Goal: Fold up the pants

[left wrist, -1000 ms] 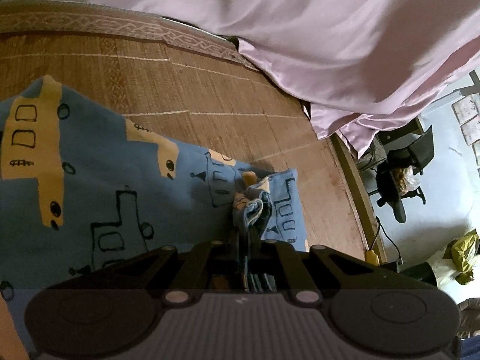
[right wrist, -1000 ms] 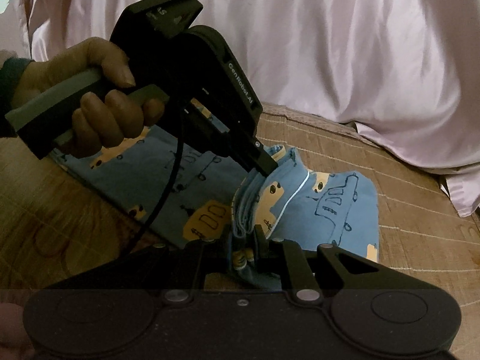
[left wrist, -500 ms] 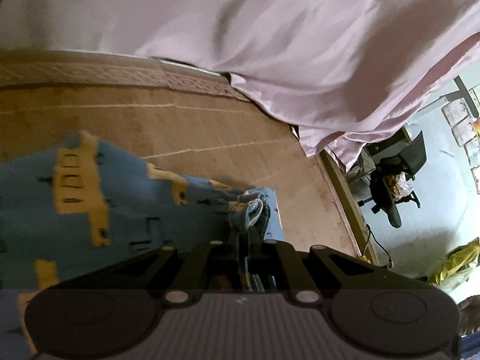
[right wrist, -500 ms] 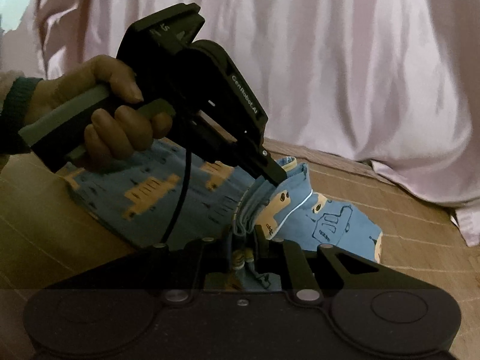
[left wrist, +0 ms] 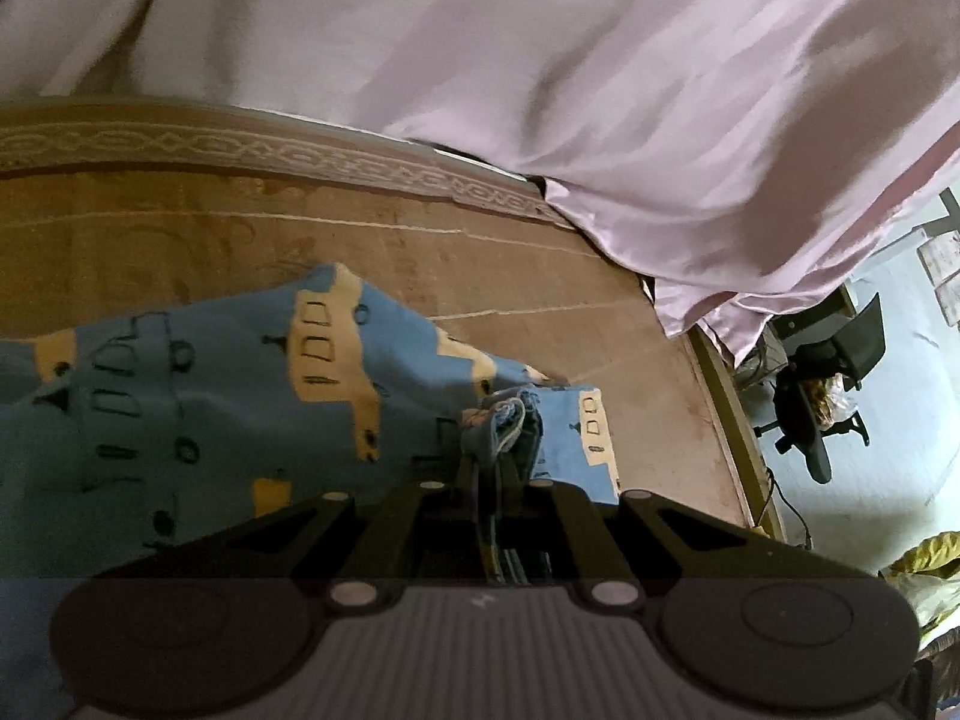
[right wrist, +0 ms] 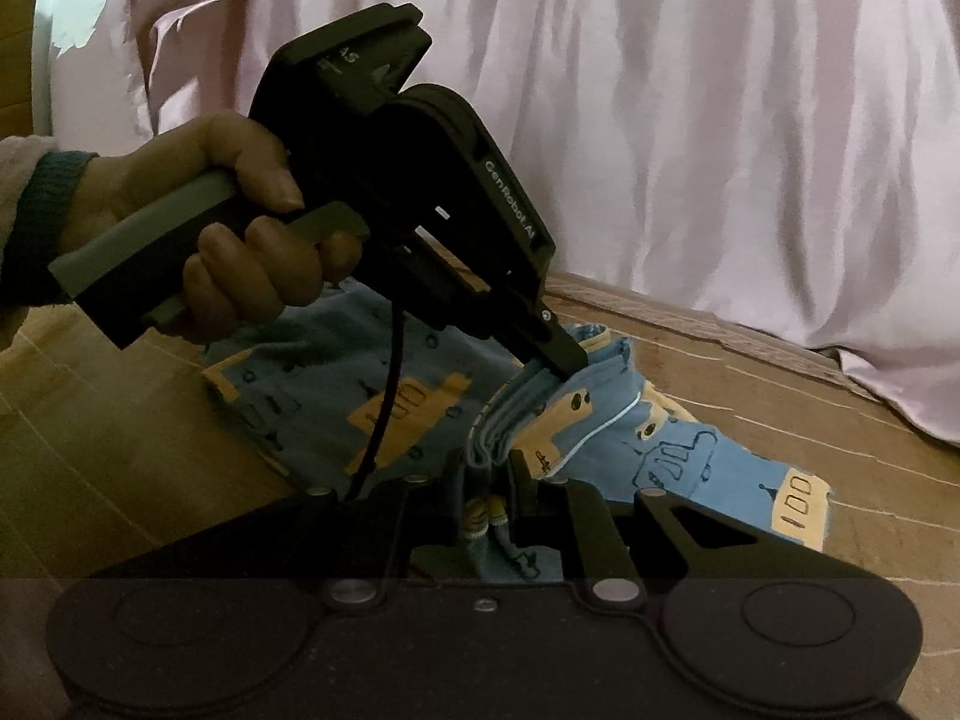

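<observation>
Both my grippers, left gripper [right wrist: 555, 369] and right gripper [right wrist: 489, 480], are clamped on the bunched edge of the blue pants [right wrist: 678, 450], lifted off the woven mat [left wrist: 420, 252]. Rest trails ahead of my fingers. I'd say mid-fold: one fold done, laying down and smoothing still left.

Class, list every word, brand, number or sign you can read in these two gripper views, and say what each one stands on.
"GenRobot.AI": white lettering along the side of the left gripper, seen in the right wrist view.
"AS": on the top block of the same tool; the small mark beside it is too blurred to read.
Papers on the far wall: too small to read.
The pants carry drawn vehicles only, no words.
</observation>
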`<state>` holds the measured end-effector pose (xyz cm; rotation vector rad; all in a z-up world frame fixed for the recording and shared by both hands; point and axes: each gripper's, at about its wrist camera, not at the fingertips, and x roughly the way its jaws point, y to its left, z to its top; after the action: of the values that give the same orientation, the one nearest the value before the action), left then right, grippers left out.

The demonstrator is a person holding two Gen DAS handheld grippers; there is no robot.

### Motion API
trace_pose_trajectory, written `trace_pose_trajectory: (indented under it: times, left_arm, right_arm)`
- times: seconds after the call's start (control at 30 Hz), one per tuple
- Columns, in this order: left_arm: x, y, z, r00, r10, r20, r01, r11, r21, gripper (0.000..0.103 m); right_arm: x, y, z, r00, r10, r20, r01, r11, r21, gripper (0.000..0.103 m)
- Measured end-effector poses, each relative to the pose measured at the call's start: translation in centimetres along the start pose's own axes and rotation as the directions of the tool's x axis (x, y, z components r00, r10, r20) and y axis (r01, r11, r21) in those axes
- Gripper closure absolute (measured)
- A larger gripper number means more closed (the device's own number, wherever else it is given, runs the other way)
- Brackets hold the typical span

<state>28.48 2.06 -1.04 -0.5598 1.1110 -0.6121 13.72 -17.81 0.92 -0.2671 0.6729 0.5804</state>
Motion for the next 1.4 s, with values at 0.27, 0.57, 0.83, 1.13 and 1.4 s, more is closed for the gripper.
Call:
trace_pose_trajectory:
  times: [0.27, 0.57, 0.83, 1.13, 1.4]
  left_arm:
    - [-1.3, 1.1, 0.0, 1.000, 0.021, 0.003, -0.021, 1.000, 0.000, 0.098]
    - [-2.6, 2.8, -1.3, 0.982, 0.188, 0.016, -0.186, 0.980, -0.064, 0.073]
    - [-4.5, -0.2, -4.9, 0.983, 0.149, 0.107, -0.145, 0.989, -0.040, 0.065]
    - [-1.4, -3.6, -9.0, 0.915, 0.374, 0.151, -0.397, 0.902, 0.170, 0.065]
    - [-4.3, -3.4, -9.8, 0.870, 0.469, 0.152, -0.490, 0.858, 0.152, 0.050]
  right_arm:
    - [1.1, 1.2, 0.3, 0.999, 0.036, -0.019, -0.036, 0.999, -0.033, 0.089]
    - [1.0, 1.1, -1.1, 0.992, 0.123, -0.015, -0.123, 0.992, -0.005, 0.048]
    - [-1.5, -2.5, -3.4, 0.992, -0.126, -0.012, 0.125, 0.992, -0.013, 0.031]
    - [-1.1, -6.7, -6.6, 0.930, -0.346, -0.124, 0.347, 0.938, -0.020, 0.013]
    - [-0.2, -8.4, -3.7, 0.924, -0.382, 0.019, 0.383, 0.924, -0.018, 0.002]
